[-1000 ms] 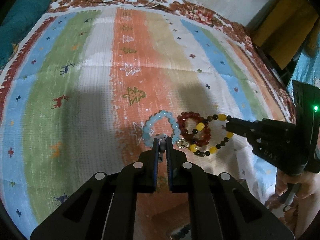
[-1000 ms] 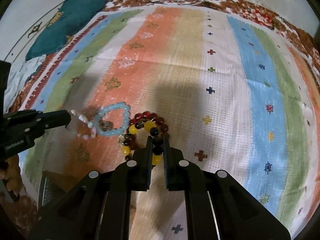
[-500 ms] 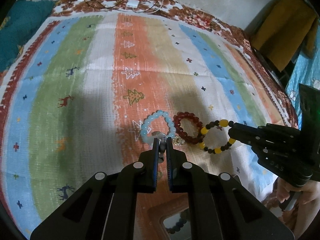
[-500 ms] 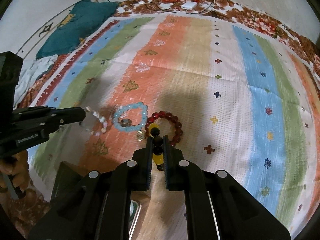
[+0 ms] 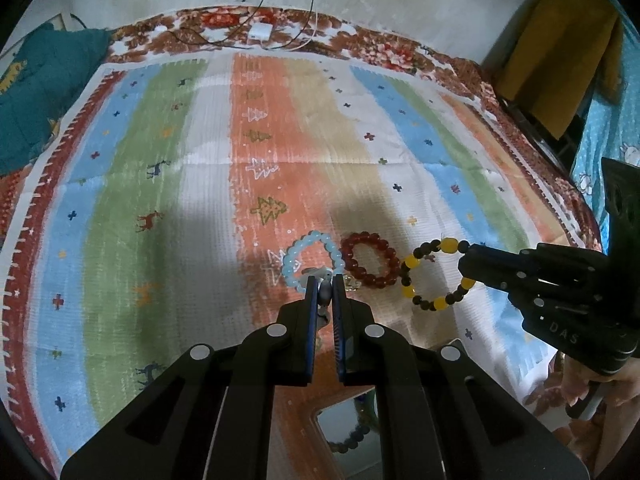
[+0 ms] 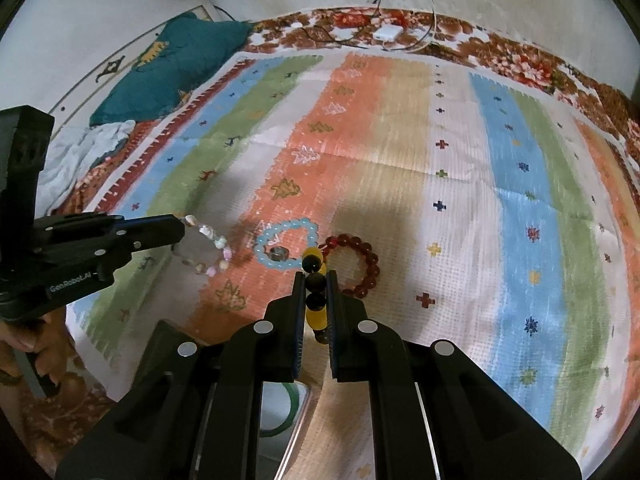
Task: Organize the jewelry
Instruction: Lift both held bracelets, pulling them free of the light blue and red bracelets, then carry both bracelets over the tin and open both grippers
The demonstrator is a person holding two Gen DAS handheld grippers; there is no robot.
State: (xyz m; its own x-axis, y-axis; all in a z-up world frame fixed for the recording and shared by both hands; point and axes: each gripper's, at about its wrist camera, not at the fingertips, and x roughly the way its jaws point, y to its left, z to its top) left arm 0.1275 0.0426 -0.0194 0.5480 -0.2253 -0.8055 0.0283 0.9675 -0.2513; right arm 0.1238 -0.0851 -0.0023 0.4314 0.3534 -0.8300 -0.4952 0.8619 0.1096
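My left gripper [image 5: 325,286] is shut on a pale pearly bracelet [image 6: 208,250] and holds it above the striped cloth [image 5: 160,200]; it also shows in the right wrist view [image 6: 178,232]. My right gripper [image 6: 314,280] is shut on a black and yellow bead bracelet [image 5: 436,274], lifted off the cloth; it also shows in the left wrist view [image 5: 466,262]. A light blue bead bracelet [image 5: 310,264] and a dark red bead bracelet [image 5: 370,260] lie side by side on the cloth. A small metal ring [image 6: 278,253] lies inside the blue one.
An open box [image 5: 348,432] with beads inside lies under the grippers at the near edge. A teal cushion [image 6: 168,68] lies at the far left, a white charger with cables [image 5: 260,33] at the far edge, and a yellow cloth [image 5: 560,48] at the right.
Both grippers have lifted and pulled back with their bracelets. The black and yellow bracelet has come off the red one. The box has come into view below.
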